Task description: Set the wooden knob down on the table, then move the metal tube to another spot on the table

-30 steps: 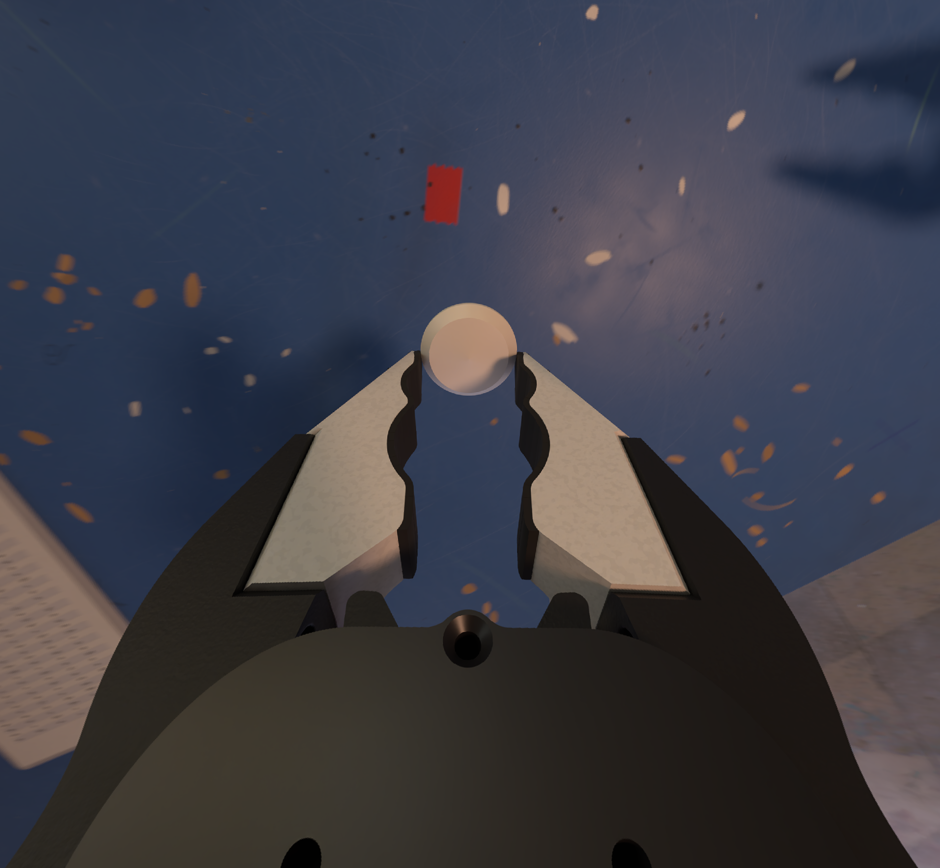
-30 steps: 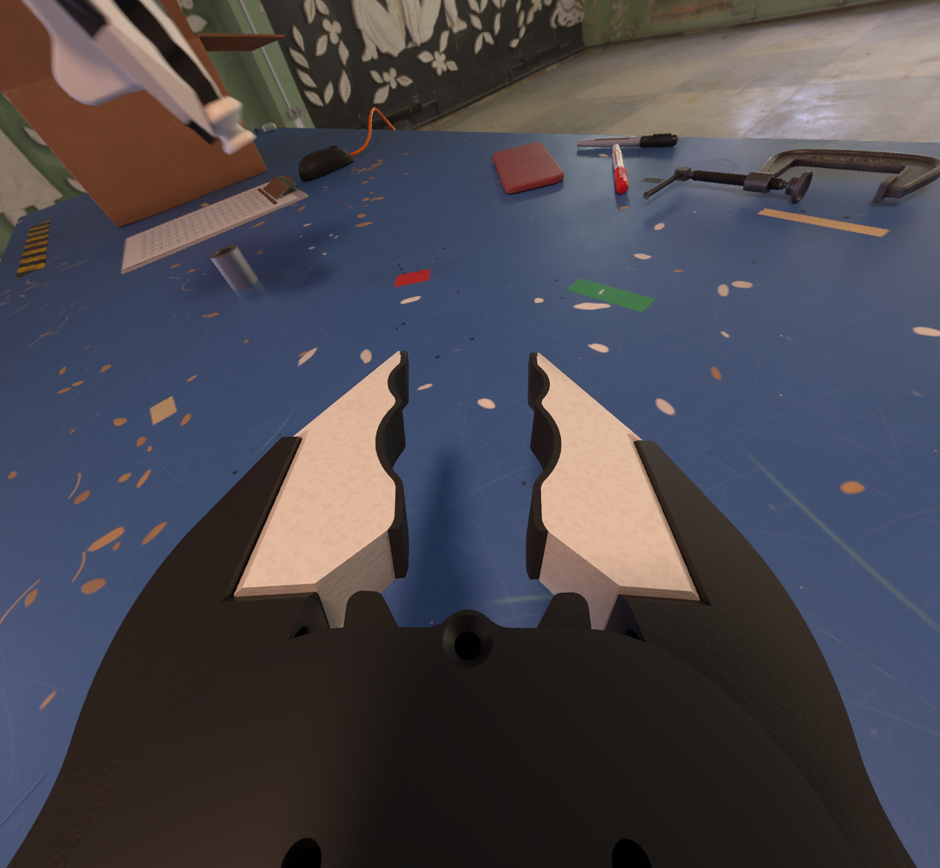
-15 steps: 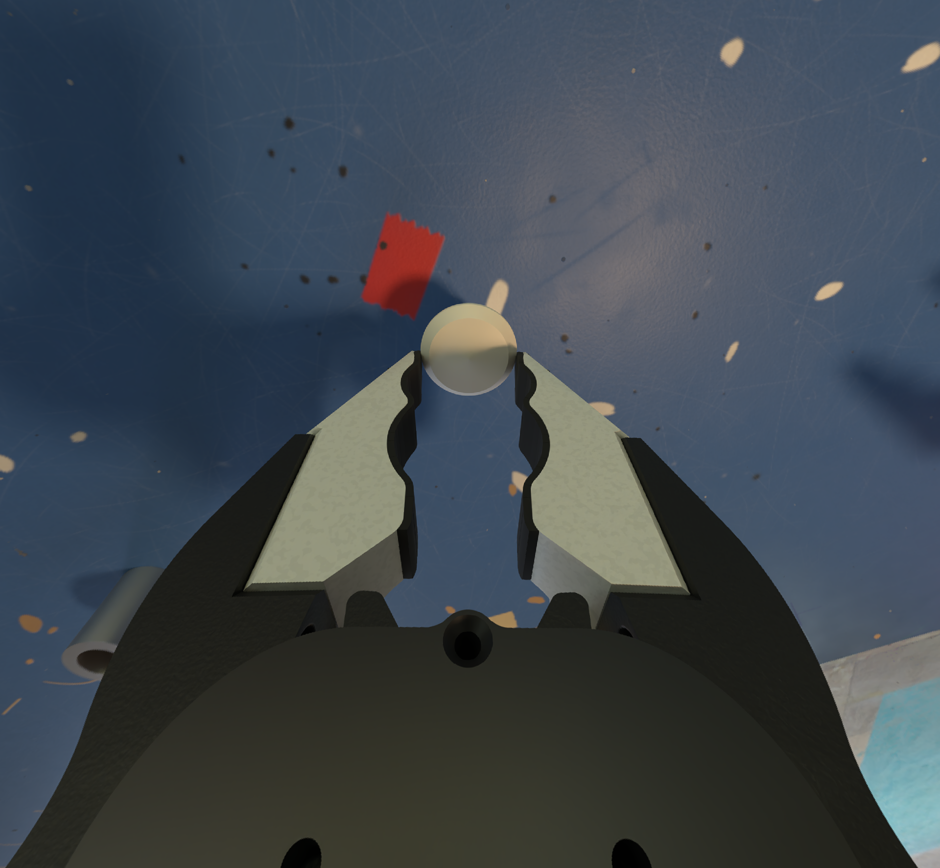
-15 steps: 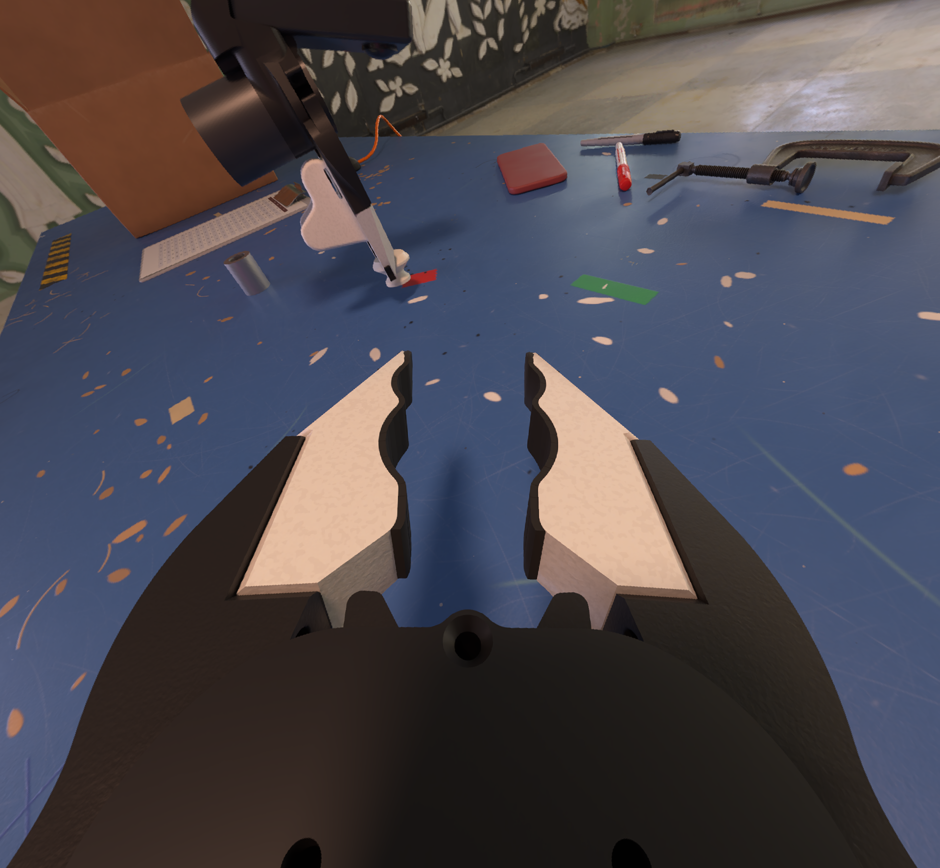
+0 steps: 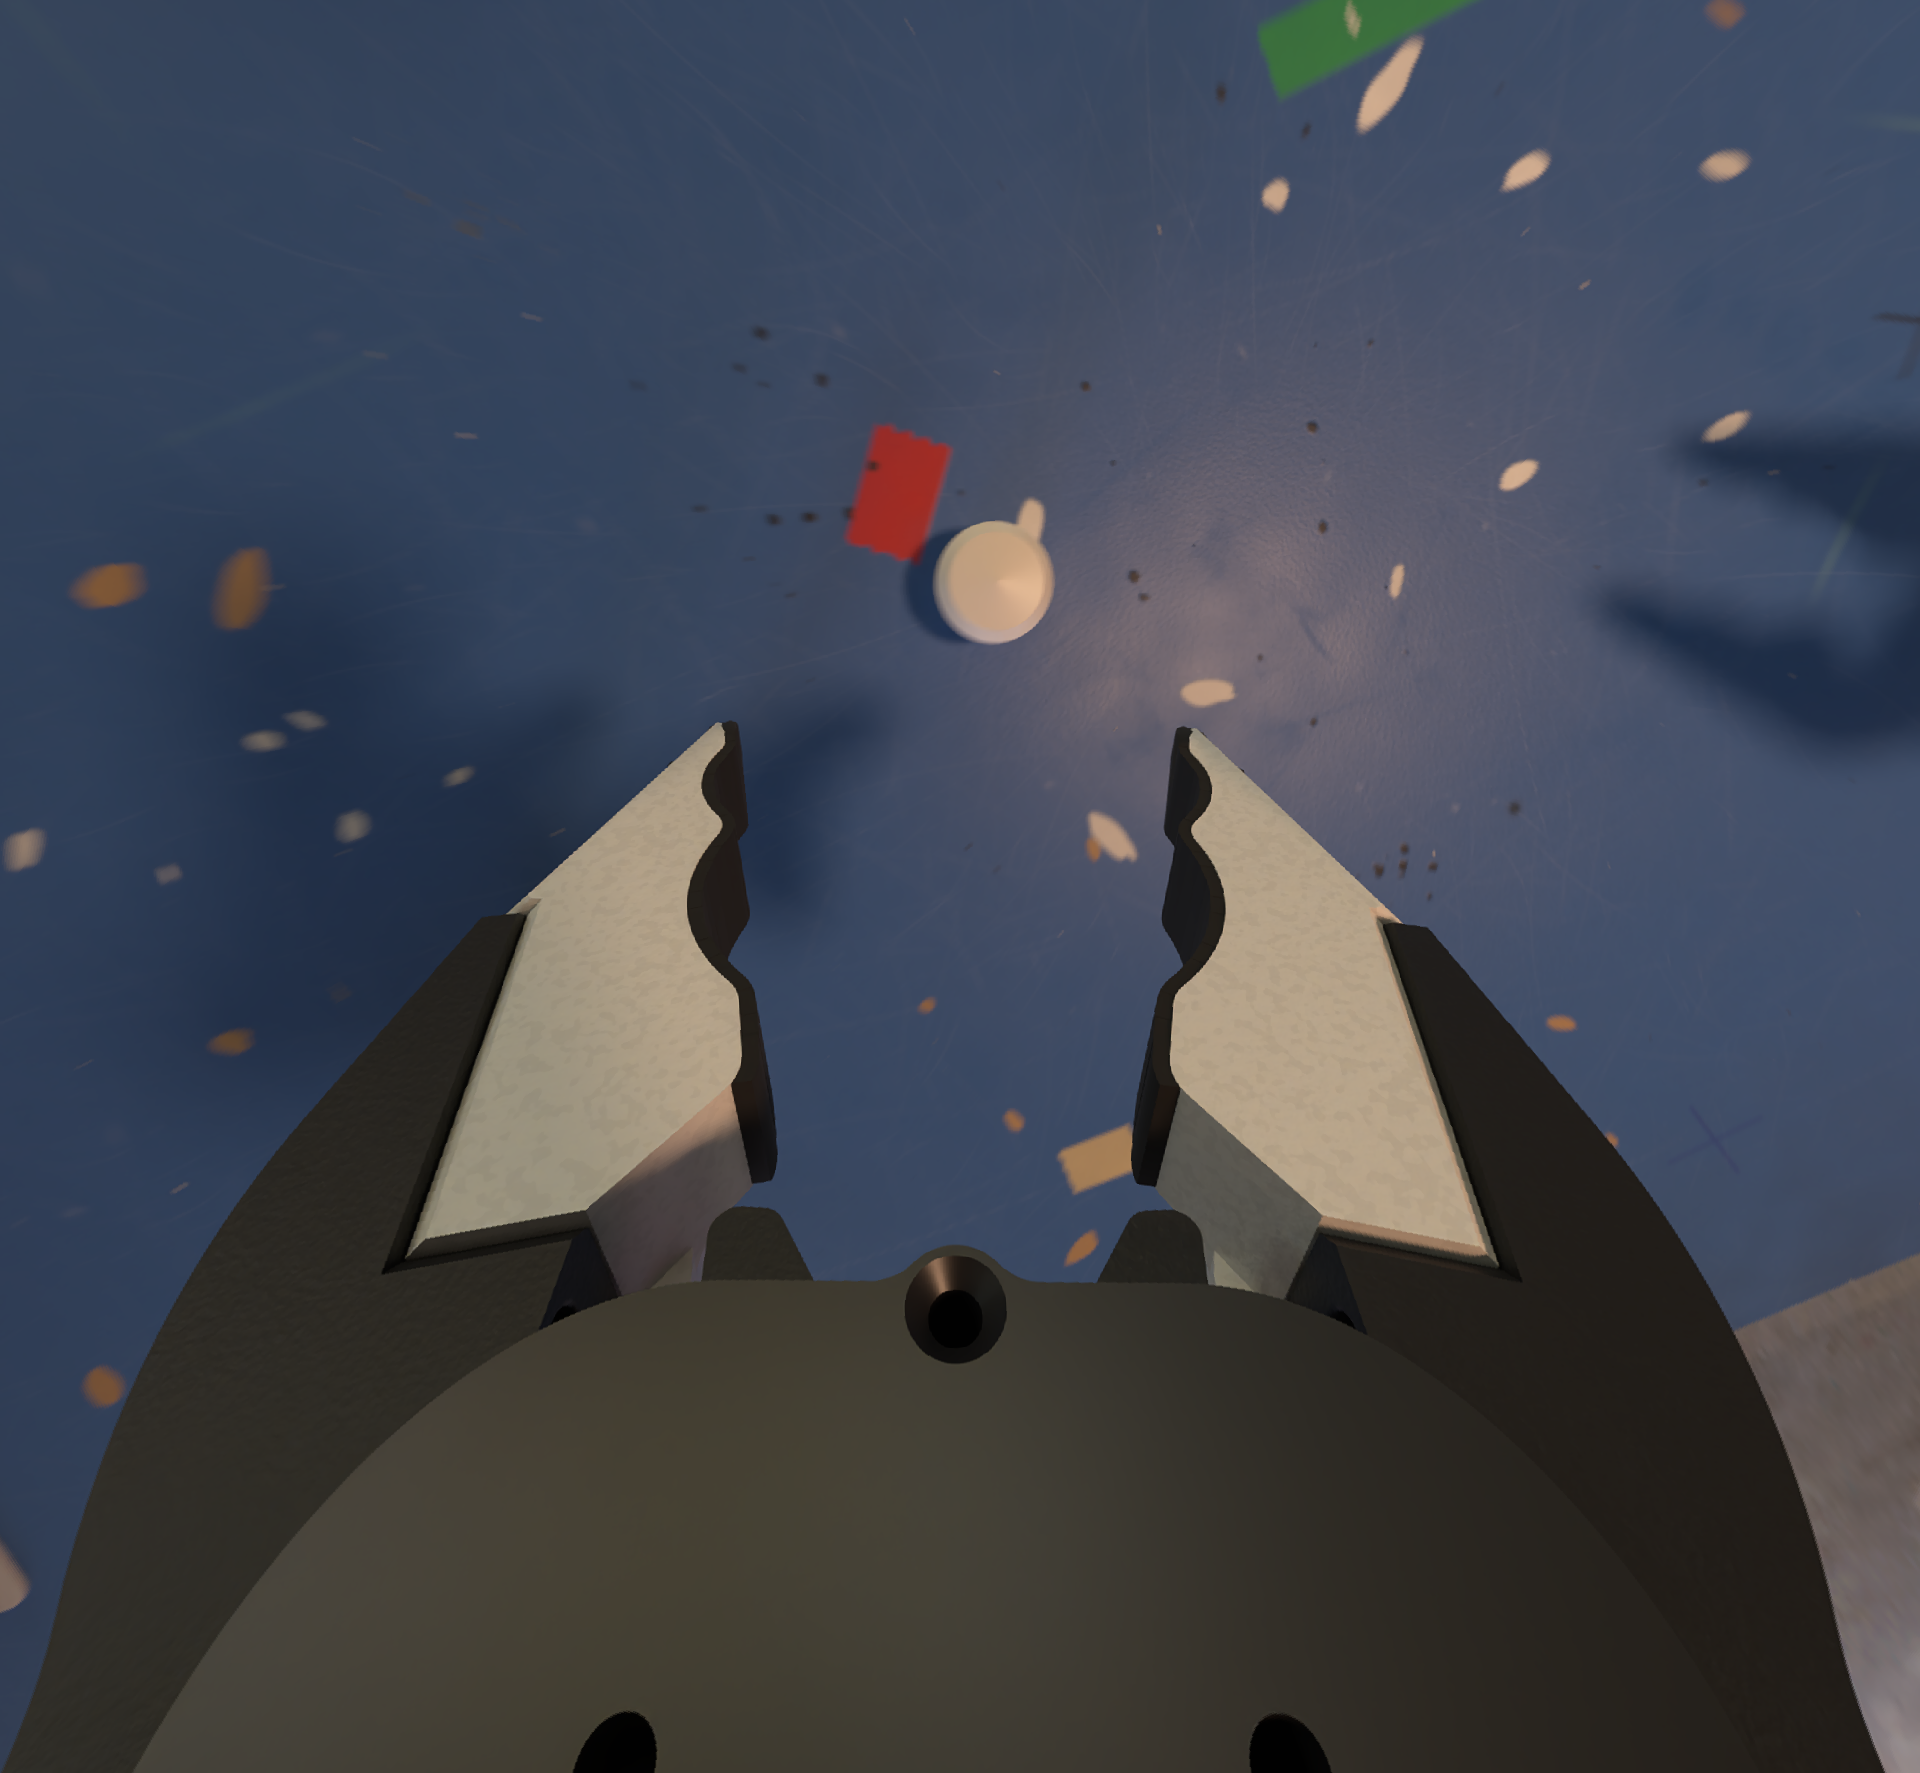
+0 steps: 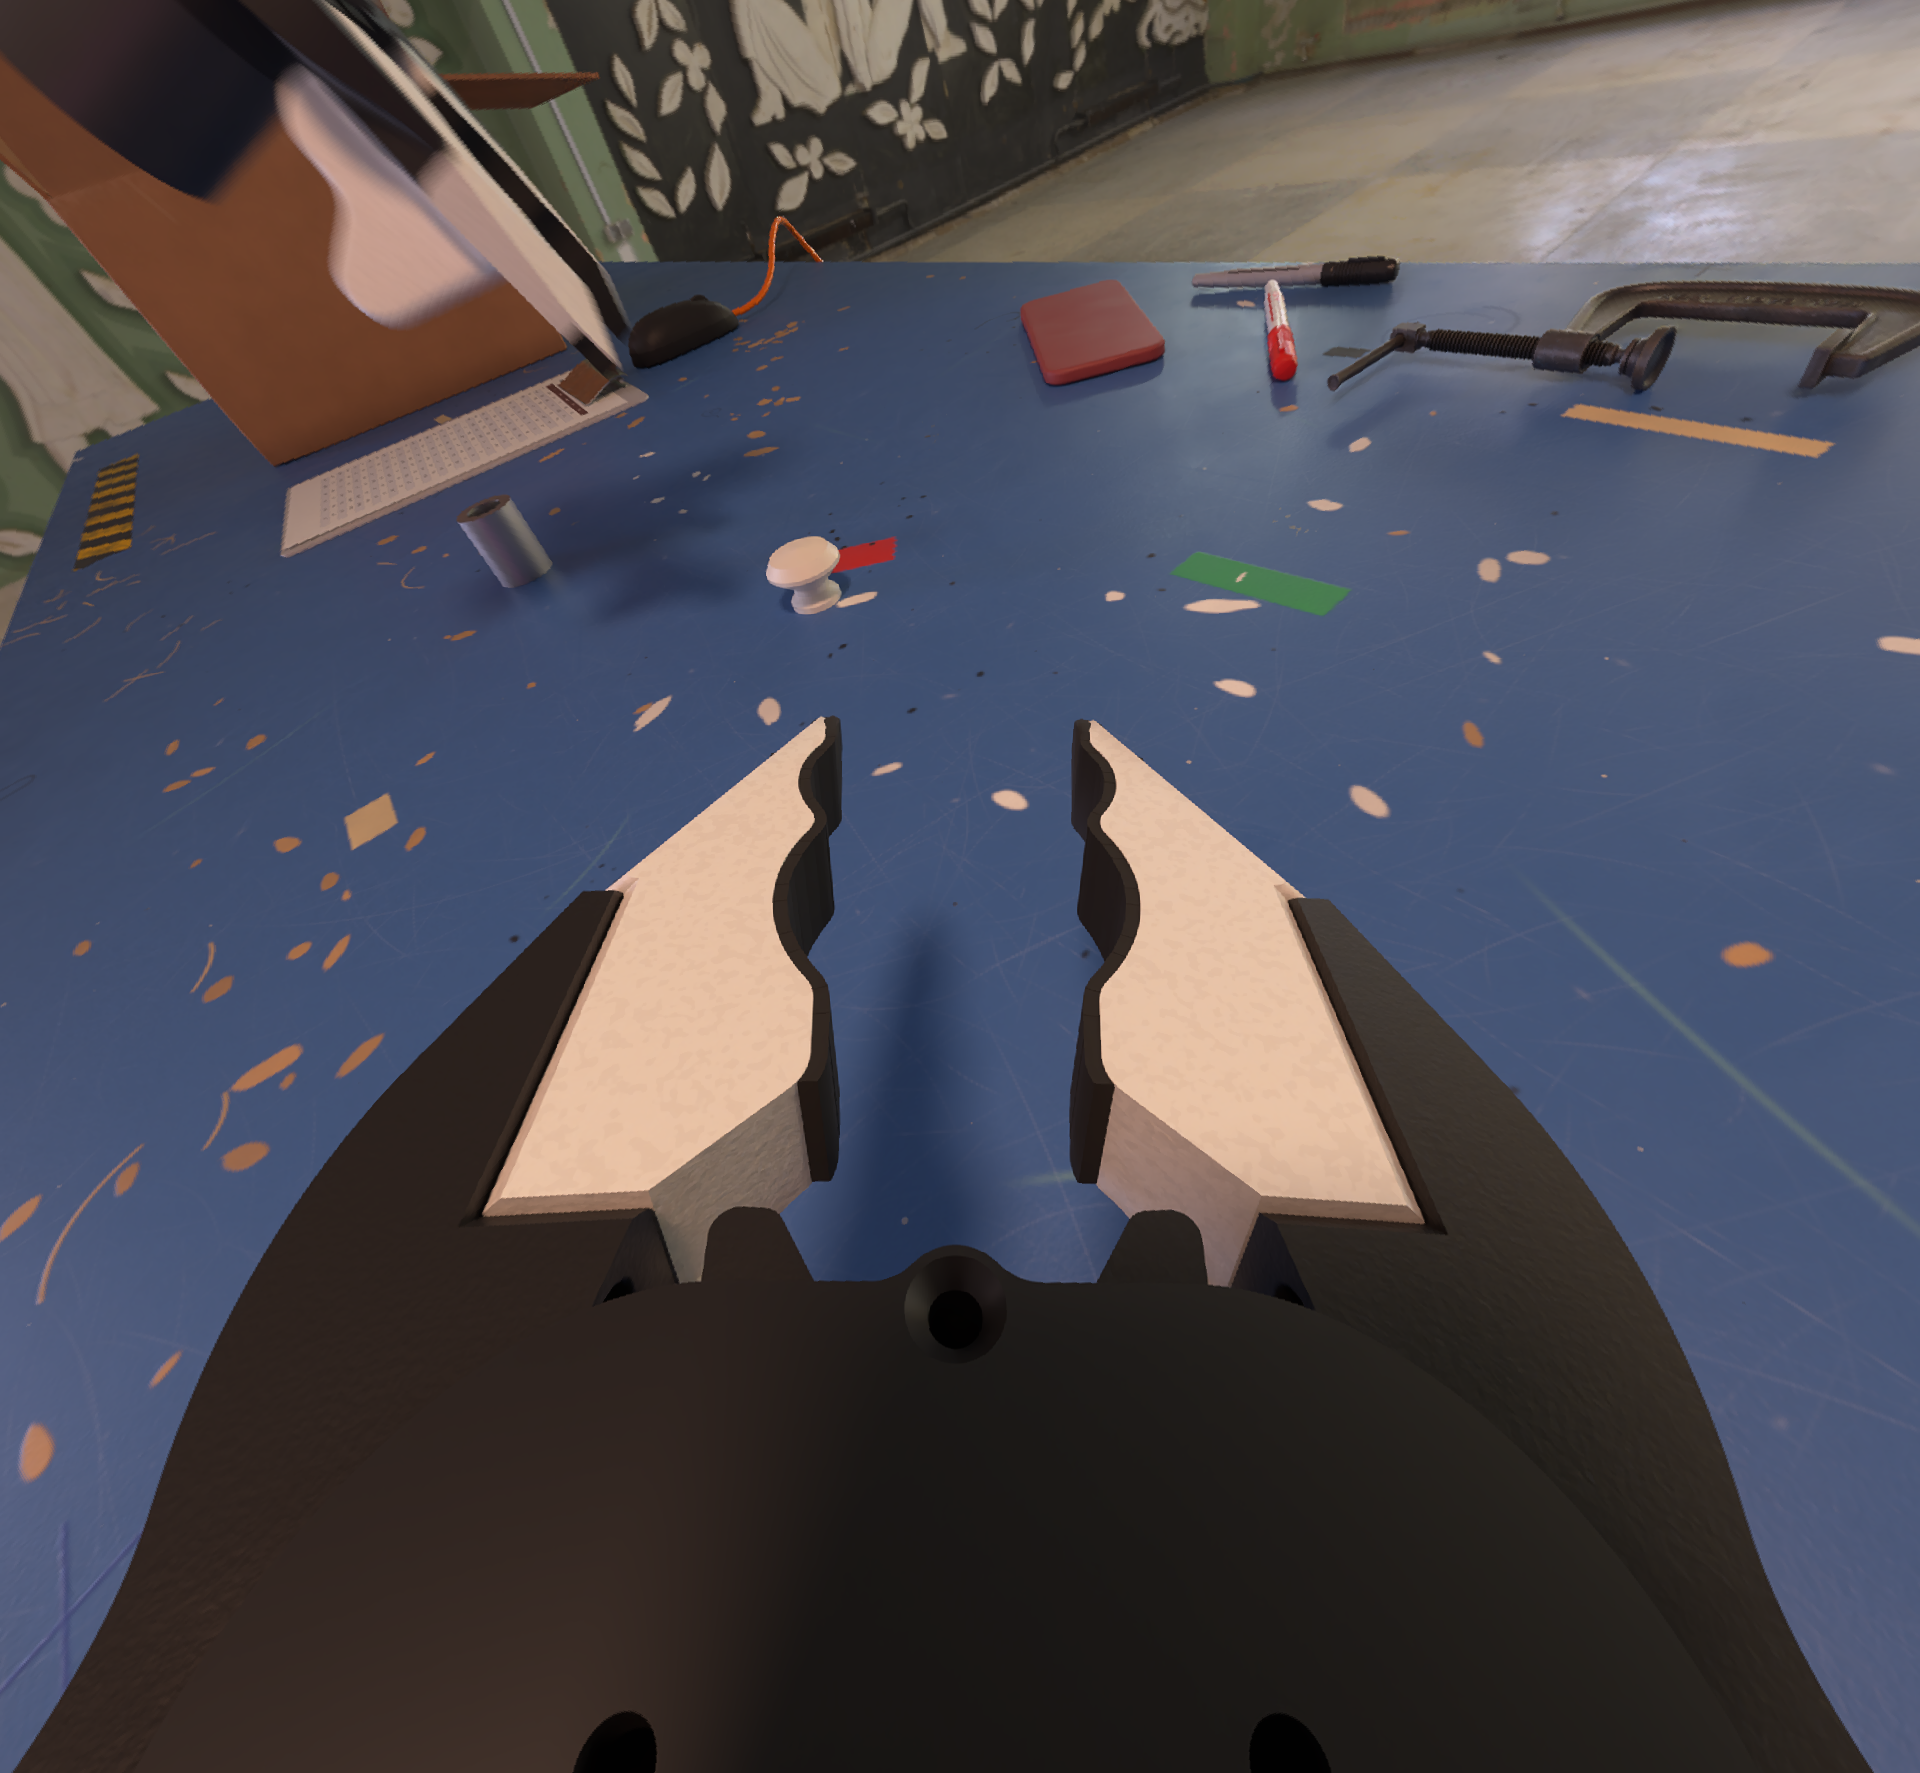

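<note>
The pale wooden knob (image 5: 992,582) stands on the blue table (image 5: 520,165) beside a red tape patch (image 5: 899,492). It also shows in the right wrist view (image 6: 804,572), upright on its stem. My left gripper (image 5: 954,736) is open and empty, high above the knob and looking down on it. It shows blurred at the upper left of the right wrist view (image 6: 416,196). The grey metal tube (image 6: 505,541) lies tilted to the left of the knob. My right gripper (image 6: 954,731) is open and empty, low over the near table, well short of both.
A brown cardboard box (image 6: 260,310) and a white perforated board (image 6: 447,456) stand at the back left. A black mouse (image 6: 675,331), a red pad (image 6: 1091,333), a red marker (image 6: 1278,336), a black pen (image 6: 1299,274) and a C-clamp (image 6: 1662,336) lie along the far edge. A green tape patch (image 6: 1259,582) lies to the right.
My left gripper has opened, let go of the knob and risen away from the table. The knob now stands by the red patch. My right gripper has barely moved.
</note>
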`<state>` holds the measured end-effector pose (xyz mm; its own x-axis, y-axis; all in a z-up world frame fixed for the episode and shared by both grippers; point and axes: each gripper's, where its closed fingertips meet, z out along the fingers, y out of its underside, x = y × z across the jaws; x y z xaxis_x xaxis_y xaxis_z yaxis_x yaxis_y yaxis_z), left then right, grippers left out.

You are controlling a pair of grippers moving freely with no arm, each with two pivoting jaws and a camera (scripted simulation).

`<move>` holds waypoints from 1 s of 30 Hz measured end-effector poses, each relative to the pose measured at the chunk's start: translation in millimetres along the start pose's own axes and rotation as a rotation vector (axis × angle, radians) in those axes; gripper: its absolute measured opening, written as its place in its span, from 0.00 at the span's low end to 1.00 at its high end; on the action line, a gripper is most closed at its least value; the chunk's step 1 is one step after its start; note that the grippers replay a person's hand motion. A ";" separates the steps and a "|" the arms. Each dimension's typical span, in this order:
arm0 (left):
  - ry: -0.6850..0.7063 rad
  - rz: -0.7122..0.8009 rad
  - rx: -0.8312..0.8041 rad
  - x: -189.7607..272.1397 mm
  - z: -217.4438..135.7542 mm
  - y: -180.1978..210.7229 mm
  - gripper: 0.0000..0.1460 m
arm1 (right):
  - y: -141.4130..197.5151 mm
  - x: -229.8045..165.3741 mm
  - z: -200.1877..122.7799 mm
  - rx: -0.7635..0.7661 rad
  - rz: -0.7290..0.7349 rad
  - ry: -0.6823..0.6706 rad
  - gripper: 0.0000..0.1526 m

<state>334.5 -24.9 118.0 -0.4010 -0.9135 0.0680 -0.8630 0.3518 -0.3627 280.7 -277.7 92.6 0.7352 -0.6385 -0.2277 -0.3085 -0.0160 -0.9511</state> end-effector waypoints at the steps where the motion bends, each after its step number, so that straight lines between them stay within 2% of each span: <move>1: -0.002 0.003 0.046 -8.7 -20.9 1.7 0.56 | 0.3 0.2 0.3 -0.003 0.003 -0.001 0.29; 4: -0.033 0.028 0.151 -43.4 -69.4 15.7 0.54 | 1.1 0.6 1.6 -0.013 0.008 -0.003 0.29; 7: -0.075 0.034 0.119 -86.1 -85.1 47.8 0.52 | 2.0 0.2 4.2 -0.024 0.005 -0.003 0.29; 12: -0.063 -0.082 0.011 -133.2 -52.9 99.5 0.53 | 3.2 -2.6 7.5 -0.035 -0.012 -0.003 0.28; 16: -0.169 0.093 -0.084 -157.6 -28.9 119.6 0.52 | 3.8 -4.0 8.2 -0.041 -0.026 -0.003 0.28; 18: -0.145 0.108 -0.148 -160.7 -19.6 128.9 0.47 | 3.3 -3.6 7.7 -0.036 -0.021 -0.003 0.28; 22: -0.077 0.014 -0.292 -158.6 -6.0 146.3 0.42 | 1.9 -1.5 5.6 -0.020 0.002 -0.002 0.28; 30: -0.065 -0.125 -0.378 -151.4 18.9 151.4 0.32 | 2.1 -1.0 3.6 -0.018 0.031 -0.020 0.28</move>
<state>270.4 162.8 35.2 -0.2762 -0.9607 0.0265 -0.9609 0.2766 0.0126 281.5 -274.3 90.0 0.7369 -0.6236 -0.2608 -0.3415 -0.0104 -0.9398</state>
